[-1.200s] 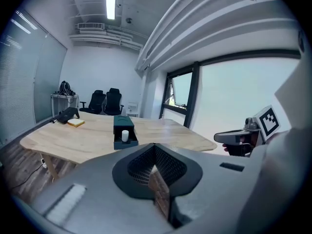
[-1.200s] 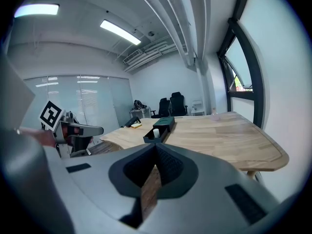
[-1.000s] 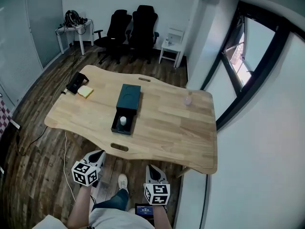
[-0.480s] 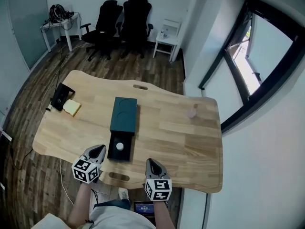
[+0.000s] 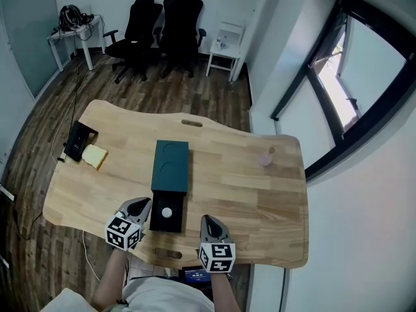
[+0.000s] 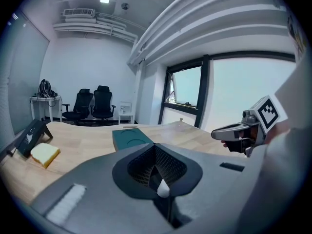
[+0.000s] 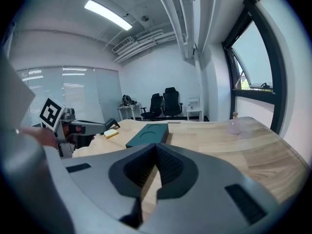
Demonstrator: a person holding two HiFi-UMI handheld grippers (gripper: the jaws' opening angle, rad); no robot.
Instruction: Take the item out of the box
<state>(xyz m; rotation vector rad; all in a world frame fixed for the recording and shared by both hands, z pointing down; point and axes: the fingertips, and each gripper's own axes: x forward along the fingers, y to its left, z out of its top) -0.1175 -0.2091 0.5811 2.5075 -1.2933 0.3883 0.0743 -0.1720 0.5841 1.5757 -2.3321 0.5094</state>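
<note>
A dark teal box lies on the wooden table, its black drawer pulled out toward the near edge. A small white item sits in the drawer. My left gripper hovers just left of the drawer with its jaws shut and nothing held. In the left gripper view the box lies ahead of the left gripper. The right gripper is over the near edge right of the drawer, also shut and empty. The right gripper view shows the box beyond the right gripper.
A yellow sponge and a black device lie at the table's left end. A small pinkish bottle stands at the right. Two black office chairs and white side tables stand beyond. A wall and a window run along the right.
Both grippers have come forward from off the table to over its near edge. The left one now sits beside the open drawer. The box and item have not moved on the table.
</note>
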